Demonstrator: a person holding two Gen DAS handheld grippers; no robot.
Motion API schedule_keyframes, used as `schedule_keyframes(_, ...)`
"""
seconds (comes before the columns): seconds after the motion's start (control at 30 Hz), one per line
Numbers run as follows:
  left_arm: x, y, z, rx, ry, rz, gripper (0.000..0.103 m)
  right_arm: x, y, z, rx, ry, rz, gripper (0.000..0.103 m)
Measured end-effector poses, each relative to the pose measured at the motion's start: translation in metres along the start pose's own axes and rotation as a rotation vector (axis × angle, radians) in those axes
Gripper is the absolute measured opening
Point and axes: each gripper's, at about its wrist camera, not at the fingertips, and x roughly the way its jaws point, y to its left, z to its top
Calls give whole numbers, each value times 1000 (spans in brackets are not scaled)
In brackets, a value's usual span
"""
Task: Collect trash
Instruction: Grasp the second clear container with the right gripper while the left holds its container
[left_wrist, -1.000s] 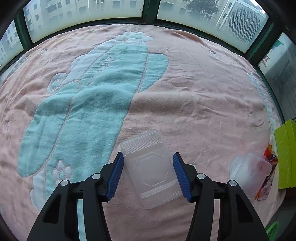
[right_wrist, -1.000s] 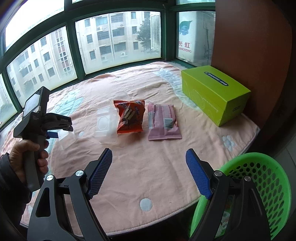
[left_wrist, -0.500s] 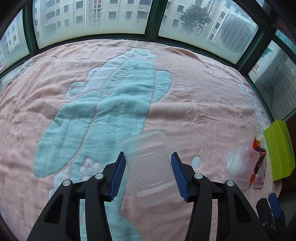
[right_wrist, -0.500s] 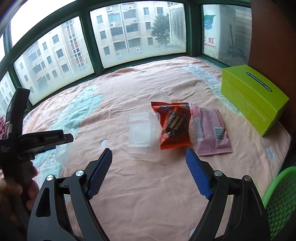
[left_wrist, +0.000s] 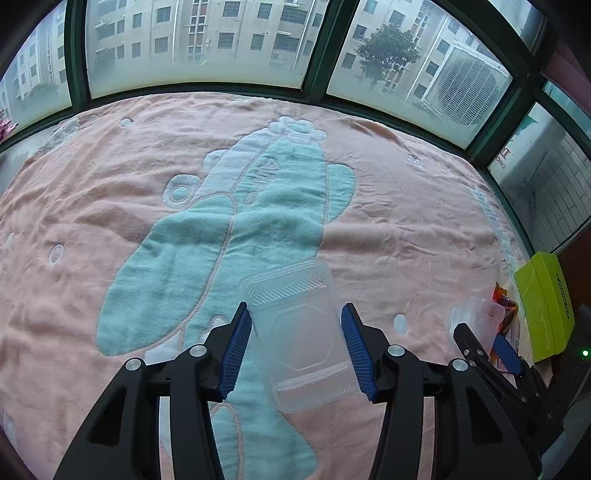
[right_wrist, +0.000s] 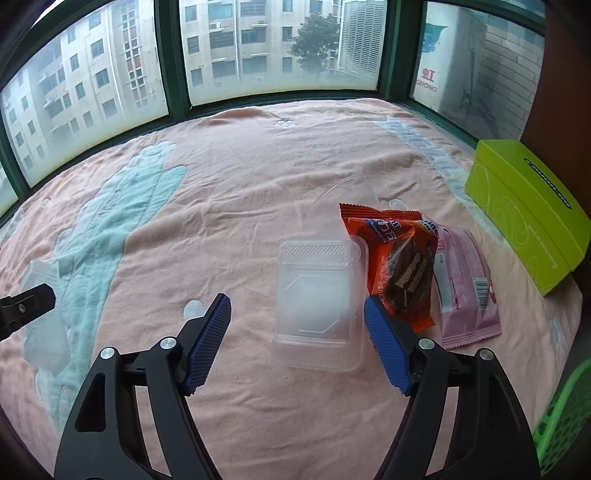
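Left claw (left_wrist: 297, 347): clenched on a clear tray (left_wrist: 301, 332), pads pressing its two long sides; the tray's long axis runs straight out along the fingers, off the blanket (left_wrist: 406, 229).
Right claw (right_wrist: 297, 339): released, jaws wide, low over the blanket.
Key relation: a second tray (right_wrist: 317, 299) lies just ahead of the right claw and a little right of its centre, long axis pointing away along the fingers; its right edge sits near the right pad, so the claw looks to need a small shift right before closing across the short width.
Nearer hand: the right, by a wide margin; the left is already full.
Beyond: an orange wrapper (right_wrist: 399, 266) overlaps the tray's right edge, a pink wrapper (right_wrist: 465, 288) touching it.
Far right: green box (right_wrist: 528, 210).
Bin: green basket (right_wrist: 565, 413), low right.
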Motion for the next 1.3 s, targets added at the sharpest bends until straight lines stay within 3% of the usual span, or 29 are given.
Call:
schedule_keyframes(0.13, -2, 2, -2, -1, 0, -7, 49, 10, 3, 0, -8, 16, -40, 71)
schedule_keyframes(0.37, -4, 3, -3, -9, -1, -13, 49, 14, -6, -1, 3, 27, -75, 53)
schedule_keyframes(0.57, -10, -2, -6, -1, -7, -20, 49, 7, -8, -2, 5, 15, -51, 53)
schedule_keyframes(0.93, -32, -20, -13, 41, -56, -31, 49, -43, -18, -15, 8, -57, 14, 53)
schedule_keyframes(1.3, -55, -56, -28, 102, -84, -89, 49, -102, -56, -36, 55, -118, -1, 53)
